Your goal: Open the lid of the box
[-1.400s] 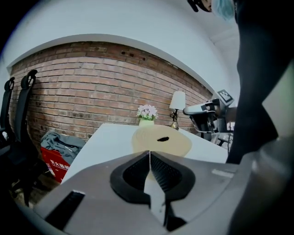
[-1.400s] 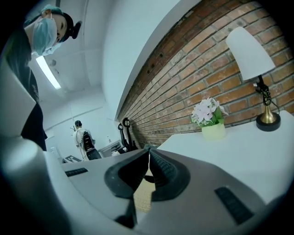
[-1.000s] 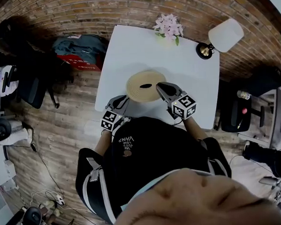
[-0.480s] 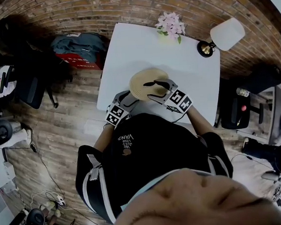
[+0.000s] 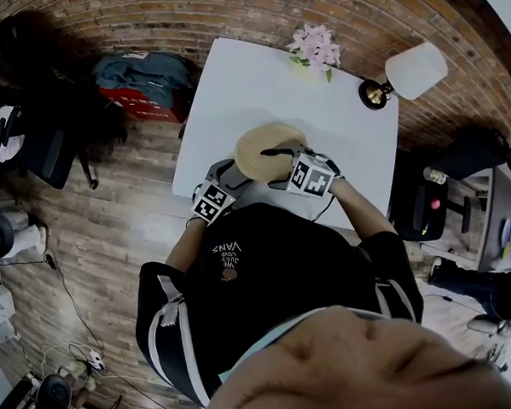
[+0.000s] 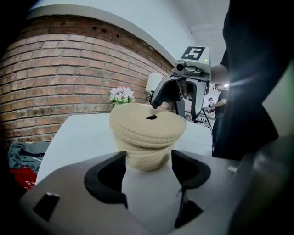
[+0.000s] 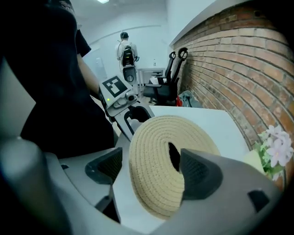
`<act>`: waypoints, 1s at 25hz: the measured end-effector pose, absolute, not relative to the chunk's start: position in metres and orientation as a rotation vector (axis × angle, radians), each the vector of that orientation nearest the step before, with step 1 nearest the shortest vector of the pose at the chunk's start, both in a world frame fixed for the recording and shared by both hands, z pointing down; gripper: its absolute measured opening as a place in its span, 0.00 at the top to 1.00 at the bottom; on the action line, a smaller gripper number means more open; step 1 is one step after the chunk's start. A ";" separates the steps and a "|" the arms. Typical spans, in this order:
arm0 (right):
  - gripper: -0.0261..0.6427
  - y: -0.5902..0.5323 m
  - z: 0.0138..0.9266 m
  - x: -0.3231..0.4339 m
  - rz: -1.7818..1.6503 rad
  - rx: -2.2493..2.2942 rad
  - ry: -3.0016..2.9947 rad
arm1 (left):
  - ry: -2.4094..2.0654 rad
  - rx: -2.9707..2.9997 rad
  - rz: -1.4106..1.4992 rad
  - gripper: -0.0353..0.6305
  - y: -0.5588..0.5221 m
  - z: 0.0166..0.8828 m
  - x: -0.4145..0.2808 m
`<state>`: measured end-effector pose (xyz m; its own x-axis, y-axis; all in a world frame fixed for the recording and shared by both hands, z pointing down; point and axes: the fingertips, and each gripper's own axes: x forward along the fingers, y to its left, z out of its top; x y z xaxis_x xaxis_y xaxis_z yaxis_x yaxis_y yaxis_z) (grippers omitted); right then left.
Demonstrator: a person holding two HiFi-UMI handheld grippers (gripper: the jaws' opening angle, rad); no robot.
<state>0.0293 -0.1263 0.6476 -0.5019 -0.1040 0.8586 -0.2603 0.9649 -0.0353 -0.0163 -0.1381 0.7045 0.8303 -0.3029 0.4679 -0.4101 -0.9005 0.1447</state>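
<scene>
A round box of coiled beige rope [image 5: 265,150] stands near the front edge of the white table [image 5: 249,80], its lid on, with a dark hole [image 7: 173,156] in the lid's middle. My left gripper [image 5: 231,177] is low at the box's left side. Its jaws are opening, and the box's base [image 6: 146,151] sits just ahead in the gap [image 6: 148,160] with neither pad pressing on it. My right gripper [image 5: 281,162] hangs over the lid [image 7: 156,160], jaws opening. One jaw is by the hole and the other outside the rim, neither gripping.
A pink flower bunch [image 5: 314,47] and a table lamp [image 5: 411,70] stand at the table's far end. Bags [image 5: 142,81] lie on the wooden floor to the left. The brick wall runs behind the table. Office chairs [image 7: 172,69] stand further off.
Both grippers have closed in on the box and their jaws have spread from shut to wide. The right gripper has swung left over the lid.
</scene>
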 end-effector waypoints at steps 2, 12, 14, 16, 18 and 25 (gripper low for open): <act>0.42 -0.127 0.651 0.030 0.186 0.220 -2.059 | -0.551 2.772 0.653 0.49 -0.139 0.705 -0.016; 0.42 -0.130 0.673 0.025 0.120 0.091 -1.926 | -0.588 2.751 0.648 0.49 -0.142 0.709 -0.015; 0.42 -0.128 0.679 0.025 0.128 0.073 -1.905 | -0.605 2.743 0.638 0.49 -0.143 0.710 -0.015; 0.42 -0.126 0.686 0.027 0.125 0.052 -1.874 | -0.619 2.736 0.631 0.49 -0.143 0.711 -0.014; 0.42 -0.124 0.693 0.028 0.118 0.036 -1.837 | -0.628 2.729 0.629 0.49 -0.144 0.711 -0.014; 0.42 -0.126 0.704 0.021 0.077 0.051 -1.799 | -0.650 2.711 0.616 0.49 -0.143 0.710 -0.016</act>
<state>0.0209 -0.1258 0.7037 -0.2274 0.0072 0.9738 -0.0764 0.9968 -0.0252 -0.0158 -0.1430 0.7102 0.8071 -0.3628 0.4658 -0.4846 -0.8577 0.1718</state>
